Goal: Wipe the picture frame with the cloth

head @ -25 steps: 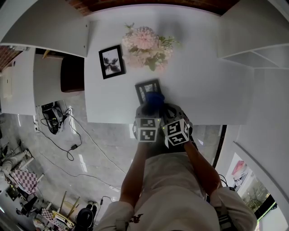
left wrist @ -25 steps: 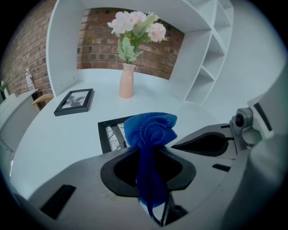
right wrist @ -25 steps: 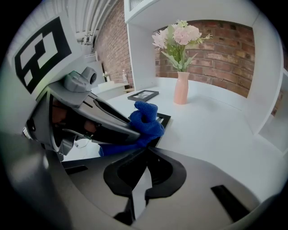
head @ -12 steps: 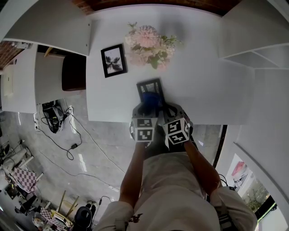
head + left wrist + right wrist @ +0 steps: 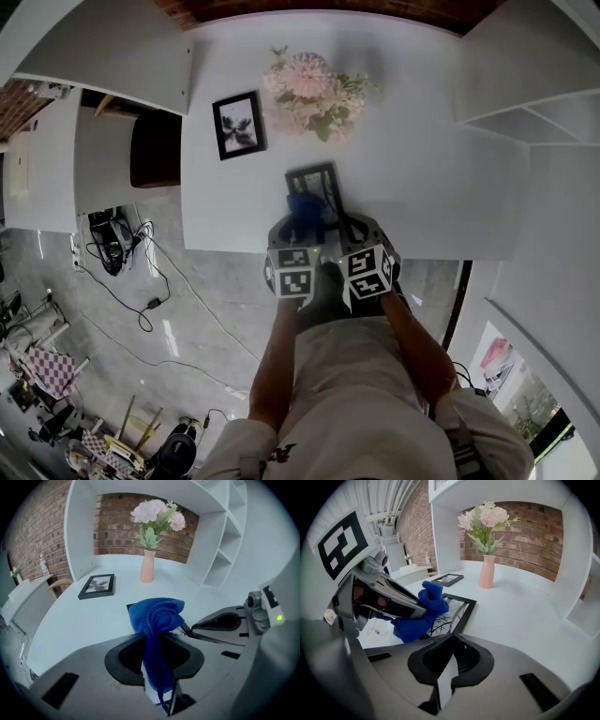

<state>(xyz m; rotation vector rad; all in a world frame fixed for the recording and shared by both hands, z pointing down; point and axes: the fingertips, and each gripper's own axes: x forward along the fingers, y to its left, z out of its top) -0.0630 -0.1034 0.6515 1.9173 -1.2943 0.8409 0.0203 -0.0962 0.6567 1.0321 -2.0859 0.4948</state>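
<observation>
A black picture frame (image 5: pixel 314 180) with a tree print lies flat near the white table's front edge. A bunched blue cloth (image 5: pixel 304 212) rests on its near part, and my left gripper (image 5: pixel 302 223) is shut on it. In the left gripper view the cloth (image 5: pixel 157 618) stands up from between the jaws and hides most of the frame. My right gripper (image 5: pixel 337 223) is just right of it, shut on the frame's near edge. In the right gripper view the frame (image 5: pixel 453 613) runs up to the tips of my right gripper (image 5: pixel 451 641), and the cloth (image 5: pixel 419 616) covers its left side.
A second, smaller black frame (image 5: pixel 238 125) lies at the table's back left. A pink vase of flowers (image 5: pixel 314 89) stands behind the frames. White shelf walls (image 5: pixel 525 66) close in the table's right side. The table edge (image 5: pixel 234 251) is just in front of the grippers.
My left gripper has drawn the blue cloth a little nearer and to the left across the frame. The right gripper has stayed put.
</observation>
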